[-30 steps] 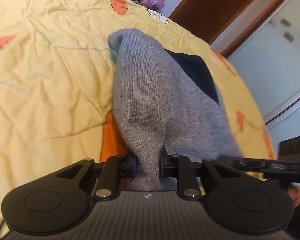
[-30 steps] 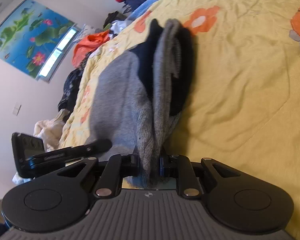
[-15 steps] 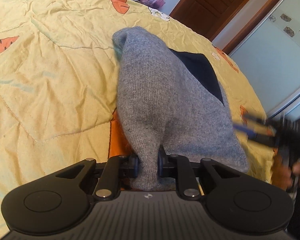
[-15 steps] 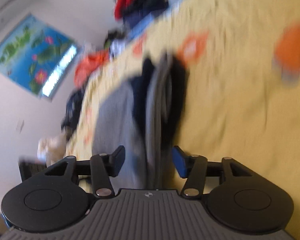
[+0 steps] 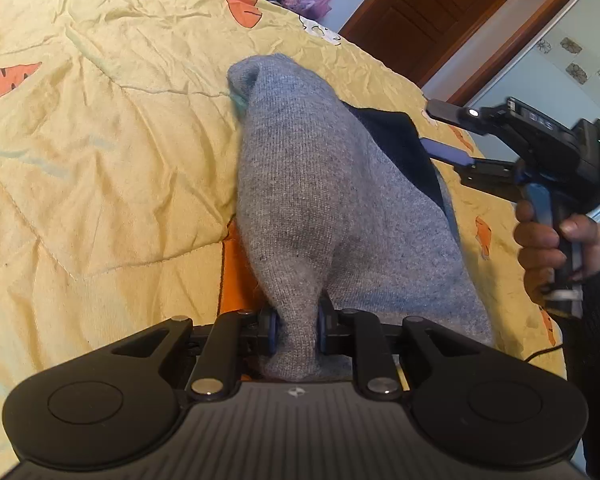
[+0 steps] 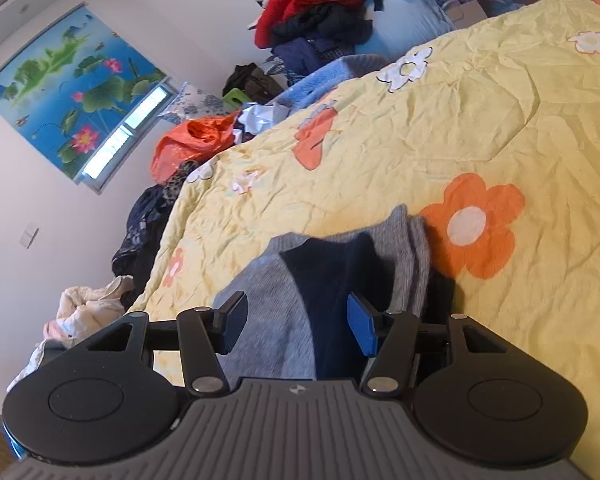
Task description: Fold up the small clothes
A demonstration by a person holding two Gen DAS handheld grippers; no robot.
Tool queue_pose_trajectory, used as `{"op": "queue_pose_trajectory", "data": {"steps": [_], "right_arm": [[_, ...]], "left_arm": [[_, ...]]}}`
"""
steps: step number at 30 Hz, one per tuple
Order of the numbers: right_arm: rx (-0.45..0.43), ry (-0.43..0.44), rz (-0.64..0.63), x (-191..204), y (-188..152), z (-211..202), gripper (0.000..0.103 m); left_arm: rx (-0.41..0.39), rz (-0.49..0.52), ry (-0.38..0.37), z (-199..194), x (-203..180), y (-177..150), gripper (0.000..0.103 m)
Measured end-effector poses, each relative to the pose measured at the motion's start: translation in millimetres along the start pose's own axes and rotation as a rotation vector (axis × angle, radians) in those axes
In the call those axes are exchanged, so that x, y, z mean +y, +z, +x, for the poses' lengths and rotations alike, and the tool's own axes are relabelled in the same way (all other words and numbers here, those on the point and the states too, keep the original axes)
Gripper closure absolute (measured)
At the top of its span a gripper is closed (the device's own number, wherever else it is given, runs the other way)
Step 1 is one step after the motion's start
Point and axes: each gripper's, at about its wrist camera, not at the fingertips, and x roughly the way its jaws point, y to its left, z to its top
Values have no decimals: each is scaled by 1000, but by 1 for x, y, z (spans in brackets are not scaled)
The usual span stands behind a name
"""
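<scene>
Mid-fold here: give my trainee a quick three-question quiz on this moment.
1. True or false: the left gripper is shut on the grey sock.
2. The right gripper is: A) shut on the sock; B) open, above the sock; C) out of view.
3. Fill in: the sock lies on a yellow ____ printed with orange flowers.

Key: 1 true; 2 B; 3 quilt.
</scene>
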Motion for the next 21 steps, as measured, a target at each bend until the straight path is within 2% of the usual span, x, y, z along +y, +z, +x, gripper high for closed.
{"op": "queue_pose_trajectory", "data": {"steps": [2,5,7,8,9,10,12,14,15,17,19,21], "right_arm": [[8,-1,25,-6,4,7,46],[23,-85,32,-13,11,19,46],[51,-99,37,-18,12,29,47],[77,-95,43,-20,11,35,51],[93,-99,35,-20,9,41,74],[107,-99,20,-20,7,45,89],[99,-115,-62,-11,9,45,91],[47,-147,-138,-5,21,37,96],[36,-176,-126,-13,27,37,96],[95,-238,-90,-33,29,52,96],[78,-207,-88,-34,20,51,94],[51,-152,17,-35,16,36,67]], "left_arm": [[0,-3,-5,0,1,0,85],[-1,-6,-10,0,1,0,85],[-2,-9,-12,0,1,0,85],[-2,-10,-13,0,1,0,85],[0,-11,-15,1,2,0,84],[2,-14,-17,1,2,0,84],[7,-14,-16,0,1,1,83],[5,-3,-11,1,-2,1,81],[2,-2,-12,2,-3,0,80],[-1,-4,-6,4,-4,1,80],[-2,-13,-9,3,-4,0,79],[-6,-34,-18,0,0,-3,77]]}}
